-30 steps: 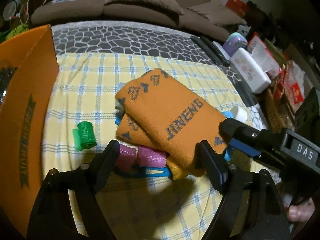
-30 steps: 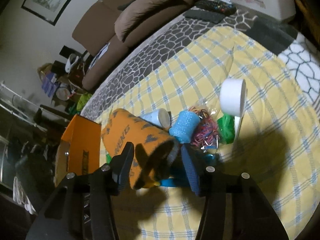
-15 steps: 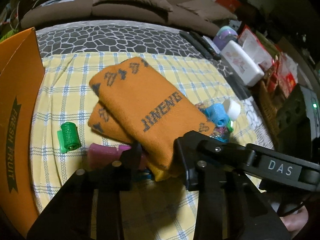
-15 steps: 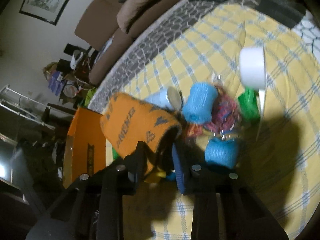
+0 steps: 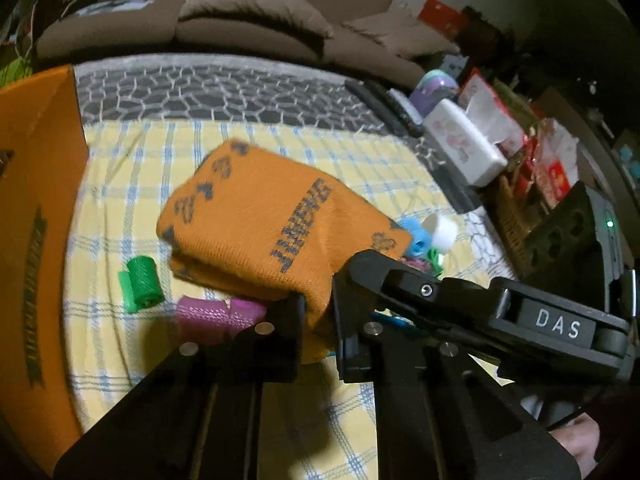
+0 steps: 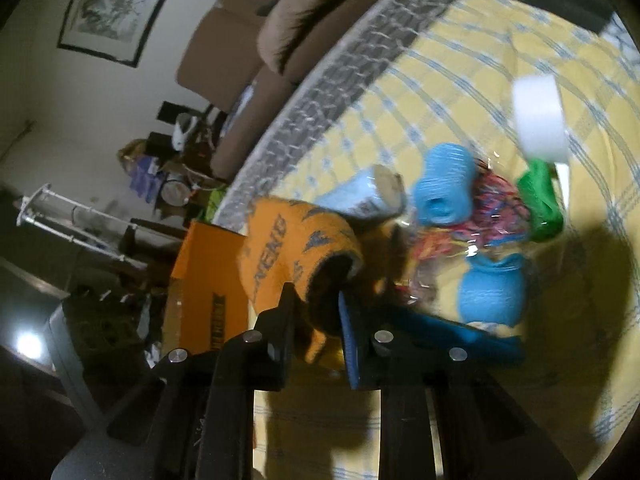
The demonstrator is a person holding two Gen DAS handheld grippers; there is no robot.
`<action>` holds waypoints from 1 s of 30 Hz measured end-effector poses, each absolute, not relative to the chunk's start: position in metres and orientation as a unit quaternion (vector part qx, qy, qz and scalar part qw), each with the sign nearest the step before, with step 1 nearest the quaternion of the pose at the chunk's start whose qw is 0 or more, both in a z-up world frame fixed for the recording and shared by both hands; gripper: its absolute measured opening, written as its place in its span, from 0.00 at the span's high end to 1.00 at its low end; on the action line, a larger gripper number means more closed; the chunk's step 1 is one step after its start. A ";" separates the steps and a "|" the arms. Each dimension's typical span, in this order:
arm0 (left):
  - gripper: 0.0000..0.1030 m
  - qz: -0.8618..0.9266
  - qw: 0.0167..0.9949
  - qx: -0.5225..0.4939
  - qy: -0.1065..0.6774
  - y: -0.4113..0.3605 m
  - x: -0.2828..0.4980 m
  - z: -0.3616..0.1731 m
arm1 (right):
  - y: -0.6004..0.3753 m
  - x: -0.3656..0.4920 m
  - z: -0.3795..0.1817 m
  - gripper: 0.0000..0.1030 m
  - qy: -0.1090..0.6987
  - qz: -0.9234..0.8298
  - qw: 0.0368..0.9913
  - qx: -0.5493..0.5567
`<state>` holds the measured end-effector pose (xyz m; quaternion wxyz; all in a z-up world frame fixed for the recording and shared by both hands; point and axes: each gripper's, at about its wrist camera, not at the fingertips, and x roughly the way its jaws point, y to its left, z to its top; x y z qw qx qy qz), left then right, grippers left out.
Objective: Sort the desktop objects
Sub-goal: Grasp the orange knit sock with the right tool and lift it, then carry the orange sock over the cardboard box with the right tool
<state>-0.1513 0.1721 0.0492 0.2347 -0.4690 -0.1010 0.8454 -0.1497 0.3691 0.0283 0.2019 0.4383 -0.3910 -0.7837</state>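
Note:
A folded orange sock with dark lettering is held up off the yellow checked cloth. My left gripper is shut on its near edge. My right gripper is shut on the same sock at its cuff end, and shows in the left wrist view as a black arm from the right. Under the sock lie a green roll, a purple roll, blue rolls, a white tape roll and a bag of coloured bands.
An orange fruit box stands at the left of the cloth and shows in the right wrist view. A brown sofa runs behind the table. A white tissue box, remotes and packets crowd the right edge.
Both grippers closed on the orange sock and lifted it off the pile. The rolls beneath it came into view.

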 end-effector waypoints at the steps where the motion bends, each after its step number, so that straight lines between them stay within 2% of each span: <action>1: 0.89 0.847 0.238 -0.464 -0.103 0.169 -0.151 0.054 | 0.369 -0.148 0.034 0.80 -0.394 -0.785 0.207 0.432; 7: 0.89 0.858 0.253 -0.435 -0.109 0.149 -0.143 0.091 | 0.357 -0.142 0.063 0.80 -0.407 -0.785 0.245 0.398; 16: 0.91 0.883 0.244 -0.387 -0.106 0.103 -0.117 0.148 | 0.309 -0.132 0.123 0.80 -0.380 -0.793 0.300 0.370; 25: 0.92 0.908 0.223 -0.339 -0.105 0.028 -0.076 0.208 | 0.245 -0.112 0.178 0.80 -0.363 -0.786 0.367 0.342; 30: 0.92 0.918 0.184 -0.338 -0.091 -0.027 -0.057 0.222 | 0.188 -0.105 0.190 0.80 -0.361 -0.765 0.407 0.345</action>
